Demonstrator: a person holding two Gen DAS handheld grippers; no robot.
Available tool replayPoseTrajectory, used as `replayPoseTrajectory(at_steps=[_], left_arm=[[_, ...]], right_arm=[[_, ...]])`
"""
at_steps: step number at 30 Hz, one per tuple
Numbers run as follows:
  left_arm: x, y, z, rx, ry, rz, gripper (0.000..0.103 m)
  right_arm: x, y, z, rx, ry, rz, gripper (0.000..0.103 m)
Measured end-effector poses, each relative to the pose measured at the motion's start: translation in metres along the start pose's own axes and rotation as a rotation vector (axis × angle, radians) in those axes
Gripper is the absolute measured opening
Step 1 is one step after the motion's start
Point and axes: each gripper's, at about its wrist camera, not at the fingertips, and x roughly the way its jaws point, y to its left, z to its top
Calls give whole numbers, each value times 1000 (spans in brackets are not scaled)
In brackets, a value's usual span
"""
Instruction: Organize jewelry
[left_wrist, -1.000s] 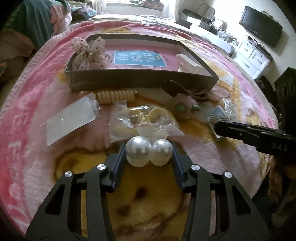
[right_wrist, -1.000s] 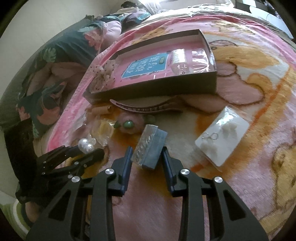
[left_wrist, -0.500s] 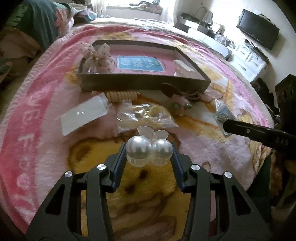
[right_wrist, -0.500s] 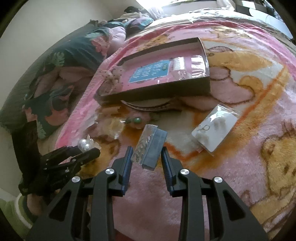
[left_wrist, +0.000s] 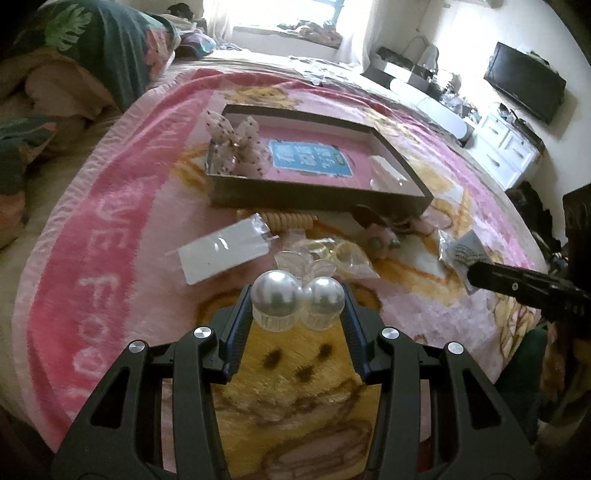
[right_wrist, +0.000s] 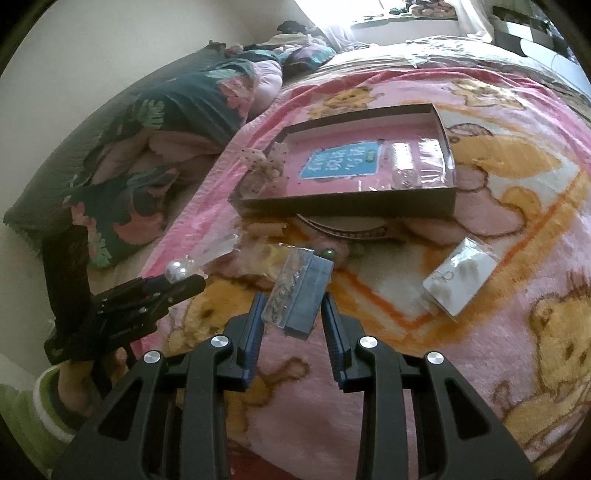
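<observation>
Home bedroom. Bed w/ pink teddy-bear fleece blanket (left_wrist: 122, 206), leaf-print pillows (right_wrist: 155, 122) piled at its head, bright window (left_wrist: 273, 14) behind. Flat TV (left_wrist: 524, 86) on the wall over a white drawer unit (left_wrist: 509, 147); cluttered sill, misc. stuff along the side wall.

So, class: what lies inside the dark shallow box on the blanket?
Inside the box: a dotted fabric bow at one end, a blue label on the pink floor, and clear packets at the other end. Anything beneath the bow and packets is covered.
</observation>
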Motion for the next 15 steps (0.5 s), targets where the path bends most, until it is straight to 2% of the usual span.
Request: replayPoseTrajectory(at_steps=[15], left_arm=[[-7,17,20,-43,-52,13,38]], right_arm=[[5,12,21,-44,-24,11,29]])
